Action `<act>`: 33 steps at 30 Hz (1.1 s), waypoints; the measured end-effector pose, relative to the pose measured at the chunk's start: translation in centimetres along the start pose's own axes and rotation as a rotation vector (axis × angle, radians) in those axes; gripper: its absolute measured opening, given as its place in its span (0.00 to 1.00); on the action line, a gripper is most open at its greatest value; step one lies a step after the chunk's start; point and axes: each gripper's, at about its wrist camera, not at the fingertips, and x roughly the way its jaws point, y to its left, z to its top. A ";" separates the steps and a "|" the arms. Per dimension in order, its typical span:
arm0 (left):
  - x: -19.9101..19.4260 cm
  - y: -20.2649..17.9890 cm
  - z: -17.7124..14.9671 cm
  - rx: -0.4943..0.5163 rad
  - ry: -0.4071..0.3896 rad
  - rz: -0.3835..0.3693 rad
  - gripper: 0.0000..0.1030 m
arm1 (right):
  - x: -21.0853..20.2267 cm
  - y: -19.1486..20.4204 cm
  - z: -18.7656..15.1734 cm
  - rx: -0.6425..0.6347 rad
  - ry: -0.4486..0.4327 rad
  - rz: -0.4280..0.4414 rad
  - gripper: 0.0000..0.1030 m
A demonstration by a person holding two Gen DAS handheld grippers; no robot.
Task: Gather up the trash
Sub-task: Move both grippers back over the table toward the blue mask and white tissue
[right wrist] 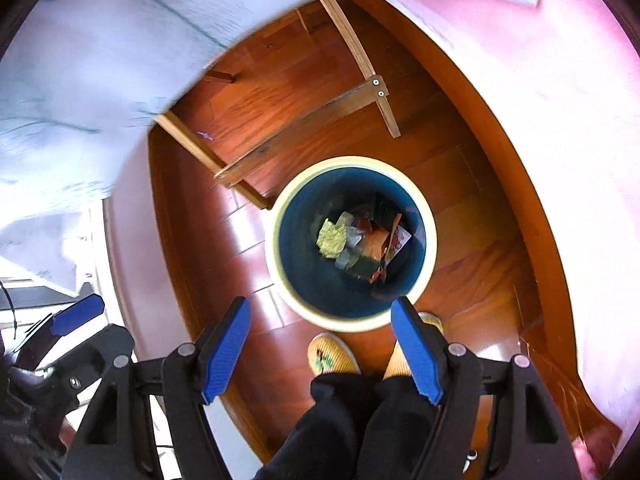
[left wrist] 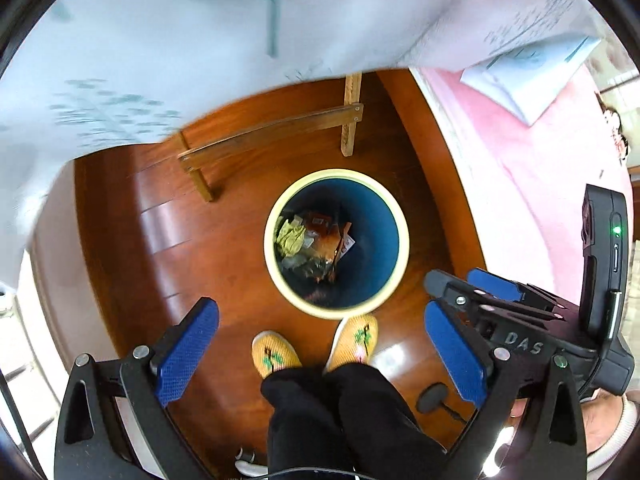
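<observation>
A round bin [left wrist: 336, 174] with a cream rim and dark blue inside stands on the wooden floor, directly below both grippers. Trash [left wrist: 312, 244] lies at its bottom: a crumpled green paper [right wrist: 332, 236] and orange and dark wrappers [right wrist: 376, 248]. My left gripper [left wrist: 320, 308] hangs high above the bin, its blue pads spread wide with nothing between them. My right gripper [right wrist: 320, 306] is open too and empty, level with the left. Each gripper shows in the other's view: the right gripper [left wrist: 460, 284] at the right edge, the left gripper [right wrist: 76, 316] at the lower left.
A wooden table frame [left wrist: 272, 132] under a white printed cloth [left wrist: 160, 40] stands behind the bin. A pink cover [left wrist: 520, 168] with a folded paper [left wrist: 532, 76] lies to the right. The person's yellow slippers [left wrist: 276, 356] touch the bin's near side. A small black object [left wrist: 432, 396] sits on the floor.
</observation>
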 end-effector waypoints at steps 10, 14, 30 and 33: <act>-14.4 1.3 0.0 0.050 -0.123 0.018 0.99 | -13.6 5.4 -1.6 -0.064 -0.163 0.055 0.85; -20.2 1.2 1.3 0.066 -0.214 0.009 0.99 | -19.5 8.1 -1.3 -0.095 -0.272 0.084 0.89; -35.6 1.0 9.8 0.102 -0.560 0.042 0.99 | -32.4 17.9 4.1 -0.288 -0.588 0.091 0.89; -36.1 1.0 11.4 0.097 -0.566 0.051 0.99 | -32.6 19.6 5.9 -0.330 -0.588 0.101 0.89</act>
